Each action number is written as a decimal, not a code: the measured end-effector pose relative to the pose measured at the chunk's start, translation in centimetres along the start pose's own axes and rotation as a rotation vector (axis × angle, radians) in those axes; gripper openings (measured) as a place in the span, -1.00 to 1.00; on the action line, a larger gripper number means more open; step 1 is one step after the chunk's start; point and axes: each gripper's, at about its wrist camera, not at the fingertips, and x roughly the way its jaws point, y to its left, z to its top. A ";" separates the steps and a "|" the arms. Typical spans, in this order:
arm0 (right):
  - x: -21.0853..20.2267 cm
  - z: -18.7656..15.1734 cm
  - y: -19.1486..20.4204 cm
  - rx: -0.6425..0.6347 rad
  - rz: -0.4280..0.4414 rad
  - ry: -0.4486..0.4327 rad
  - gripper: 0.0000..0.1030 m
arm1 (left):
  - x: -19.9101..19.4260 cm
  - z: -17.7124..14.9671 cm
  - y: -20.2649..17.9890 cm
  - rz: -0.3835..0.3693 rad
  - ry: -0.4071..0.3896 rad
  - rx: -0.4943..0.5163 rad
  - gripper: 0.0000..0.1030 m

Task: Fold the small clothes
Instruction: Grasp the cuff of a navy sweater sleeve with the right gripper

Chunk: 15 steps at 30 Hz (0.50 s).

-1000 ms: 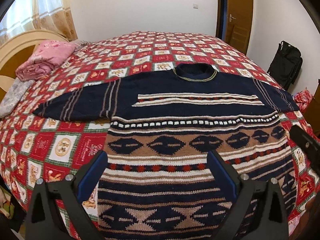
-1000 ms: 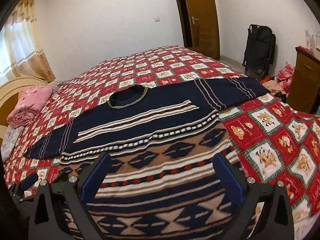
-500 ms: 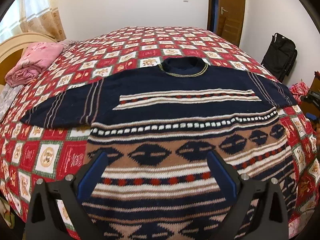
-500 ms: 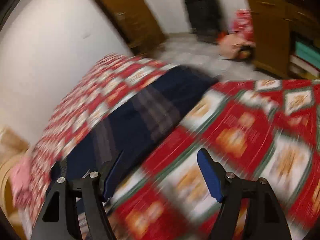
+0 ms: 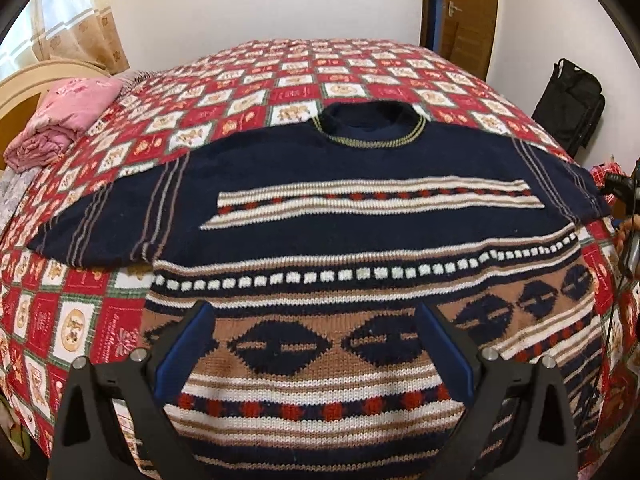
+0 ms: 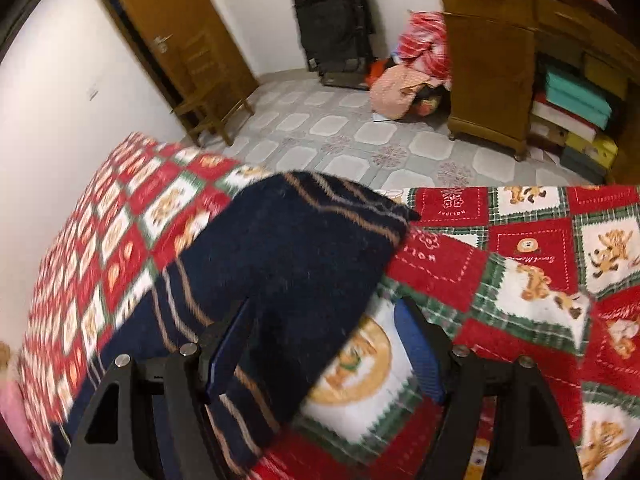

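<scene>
On the patterned bedspread (image 5: pixel 72 320) one sweater (image 5: pixel 360 216) lies flat, both grippers' jaws spread, holding nothing.

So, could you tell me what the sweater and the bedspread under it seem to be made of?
The sweater looks like a thick wool or acrylic knit, matte, with visible stitch rows and slight fuzz. The bedspread looks like soft printed plush or fleece, with a short nap; the fibre is uncertain.

A home bedroom: a bed (image 5: pixel 120 320) under a red patchwork quilt (image 5: pixel 304 80), a curved wooden headboard (image 5: pixel 24 92) at its head, curtains (image 5: pixel 80 20) behind that, a wooden door (image 6: pixel 176 40) and wooden cabinet (image 6: pixel 488 64) beyond the bed's foot.
</scene>
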 end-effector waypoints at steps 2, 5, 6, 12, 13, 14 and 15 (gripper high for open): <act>0.4 0.2 0.7 -0.024 -0.023 -0.018 -0.19 | 0.3 -0.1 -0.1 -0.005 0.014 0.000 0.98; 1.1 0.2 1.5 -0.095 -0.016 -0.013 -0.74 | 0.0 -0.1 0.1 -0.001 0.010 0.000 0.98; 1.1 0.2 1.5 -0.105 -0.005 -0.009 -0.76 | -0.2 0.0 0.3 0.001 0.003 -0.003 0.98; -2.6 0.4 2.0 -0.120 0.075 -0.059 -0.80 | -0.9 0.2 1.9 0.000 -0.015 -0.040 0.98; -3.6 0.3 3.0 -0.158 0.075 -0.084 -0.80 | -1.1 0.2 2.2 -0.001 -0.020 -0.047 0.98; -5.3 0.1 4.5 -0.221 0.089 -0.117 -0.80 | -1.3 0.2 2.5 -0.003 -0.024 -0.052 0.98; -6.2 -0.1 5.6 -0.256 0.101 -0.133 -0.80 | -1.7 0.2 2.9 -0.003 -0.033 -0.061 0.98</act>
